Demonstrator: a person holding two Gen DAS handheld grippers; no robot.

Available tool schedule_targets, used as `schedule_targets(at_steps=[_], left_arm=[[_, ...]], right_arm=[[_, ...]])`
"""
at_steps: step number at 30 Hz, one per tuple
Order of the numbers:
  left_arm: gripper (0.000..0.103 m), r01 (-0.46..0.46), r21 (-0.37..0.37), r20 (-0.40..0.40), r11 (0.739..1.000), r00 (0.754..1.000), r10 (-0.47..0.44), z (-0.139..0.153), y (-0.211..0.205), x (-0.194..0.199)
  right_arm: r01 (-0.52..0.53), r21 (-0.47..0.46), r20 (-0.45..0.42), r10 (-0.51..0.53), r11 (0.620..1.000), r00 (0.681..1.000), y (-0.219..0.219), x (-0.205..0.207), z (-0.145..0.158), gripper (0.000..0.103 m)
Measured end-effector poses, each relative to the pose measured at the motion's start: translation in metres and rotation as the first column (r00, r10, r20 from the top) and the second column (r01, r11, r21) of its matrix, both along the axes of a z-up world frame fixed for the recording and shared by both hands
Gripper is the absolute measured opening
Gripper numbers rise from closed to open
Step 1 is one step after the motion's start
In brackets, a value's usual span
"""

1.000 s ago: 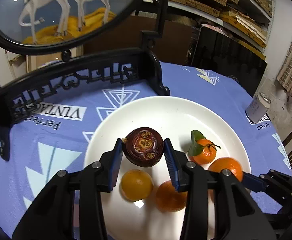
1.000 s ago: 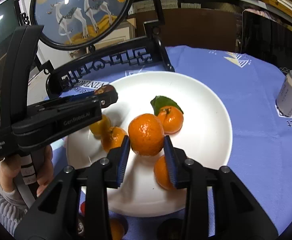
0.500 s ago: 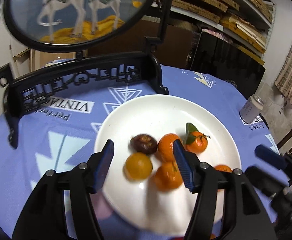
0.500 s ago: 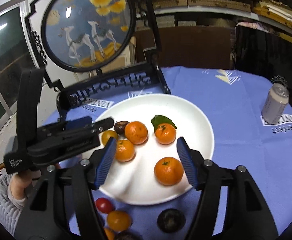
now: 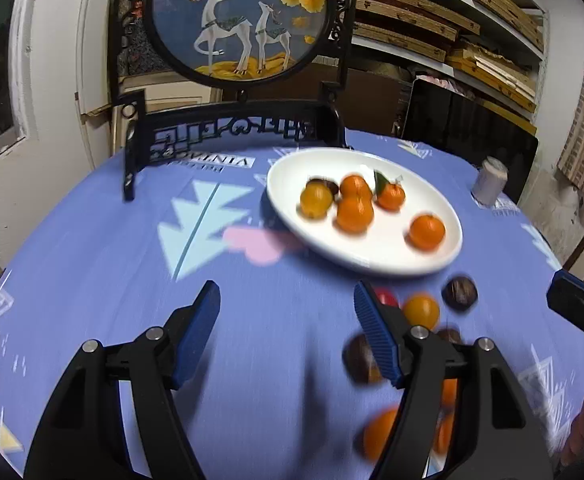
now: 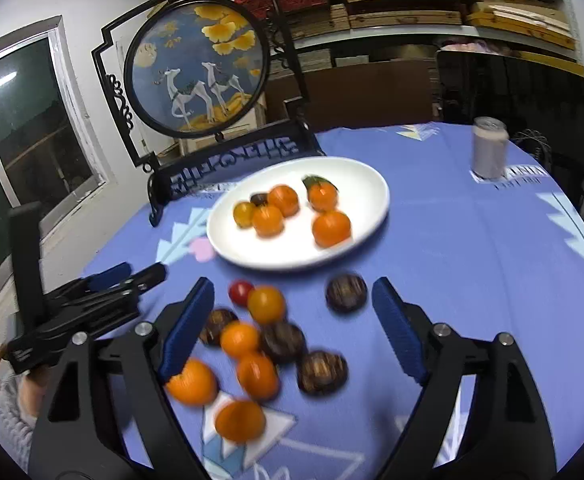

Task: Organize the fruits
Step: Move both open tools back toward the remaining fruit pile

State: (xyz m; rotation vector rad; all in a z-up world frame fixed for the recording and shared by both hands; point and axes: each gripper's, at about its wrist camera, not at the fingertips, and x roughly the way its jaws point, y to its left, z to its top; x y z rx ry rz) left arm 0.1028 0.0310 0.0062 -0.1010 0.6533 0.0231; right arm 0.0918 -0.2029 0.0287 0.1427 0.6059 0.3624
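Note:
A white plate [image 6: 356, 184] [image 5: 440, 200] on the blue tablecloth holds several oranges [image 6: 331, 228] and one dark mangosteen [image 6: 258, 199]. In front of it lies a loose pile: several oranges [image 6: 239, 339], several dark mangosteens [image 6: 346, 293] and a small red fruit [image 6: 240, 291]. My right gripper [image 6: 292, 324] is open and empty, raised over the pile. My left gripper [image 5: 286, 328] is open and empty over bare cloth left of the pile; it also shows in the right wrist view [image 6: 132, 276].
A black ornate stand with a round deer picture [image 6: 196, 72] rises behind the plate. A drink can [image 6: 489, 147] stands at the right of the table. Shelves with stacked boxes and a dark panel line the back wall.
Both grippers let go of their fruit onto the plate, opened wide, and pulled back and up from the plate toward the loose pile.

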Motion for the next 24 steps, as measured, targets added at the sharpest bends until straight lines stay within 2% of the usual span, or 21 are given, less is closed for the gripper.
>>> schedule_targets(at_steps=[3, 6, 10, 24], left_arm=[[0.07, 0.014, 0.018, -0.003, 1.0, 1.0, -0.014, -0.009, -0.006, -0.022], [0.07, 0.039, 0.036, 0.004, 0.999, 0.999, -0.04, -0.011, -0.013, -0.034], [0.07, 0.073, 0.054, -0.003, 0.996, 0.997, -0.073, -0.013, -0.021, -0.036], [0.07, 0.121, 0.031, -0.085, 0.992, 0.989, -0.118, -0.027, -0.023, -0.038]], right_arm=[[0.015, -0.025, -0.013, -0.016, 1.0, 1.0, -0.003, -0.012, -0.013, 0.085], [0.01, -0.009, -0.028, -0.01, 1.0, 1.0, -0.004, -0.018, -0.019, 0.086], [0.005, -0.006, -0.03, -0.005, 1.0, 1.0, -0.004, -0.025, -0.022, 0.089], [-0.083, -0.068, -0.098, 0.076, 0.994, 0.992, 0.012, -0.04, -0.041, 0.089]])
